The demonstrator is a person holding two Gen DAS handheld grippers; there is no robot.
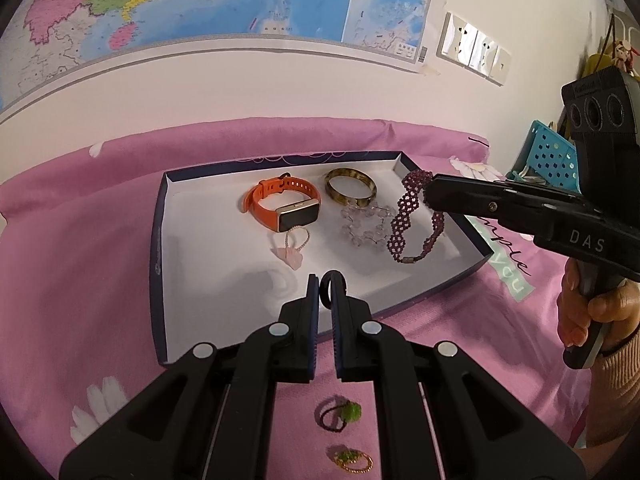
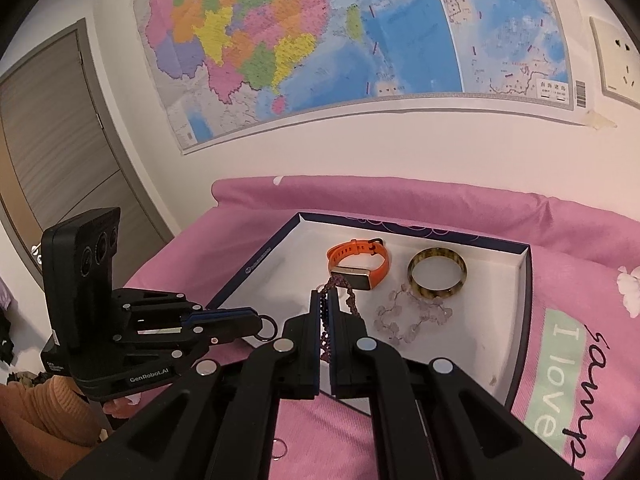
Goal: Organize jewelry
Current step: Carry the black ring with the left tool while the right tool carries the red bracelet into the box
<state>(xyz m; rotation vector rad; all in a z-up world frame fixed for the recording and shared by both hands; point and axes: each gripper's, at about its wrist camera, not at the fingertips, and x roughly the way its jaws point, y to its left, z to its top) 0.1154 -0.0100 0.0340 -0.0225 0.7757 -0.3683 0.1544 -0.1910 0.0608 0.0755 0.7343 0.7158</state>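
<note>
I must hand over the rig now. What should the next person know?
Left gripper: shut on a dark ring, above the tray's near edge.
Right gripper: shut on the purple beaded bracelet, which hangs into the tray.
Already in the tray: orange watch, amber bangle, clear bead bracelet, pink pendant.
Left to do: release both pieces, then collect two green-stone rings on the bedspread.

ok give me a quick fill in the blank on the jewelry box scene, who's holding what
1. The left gripper is shut on a dark ____.
2. The right gripper pinches the purple beaded ____.
3. The watch lying in the box has an ____ strap.
4. Two rings with ____ stones lie on the pink bedsheet, outside the box.

Missing words: ring; bracelet; orange; green
</note>
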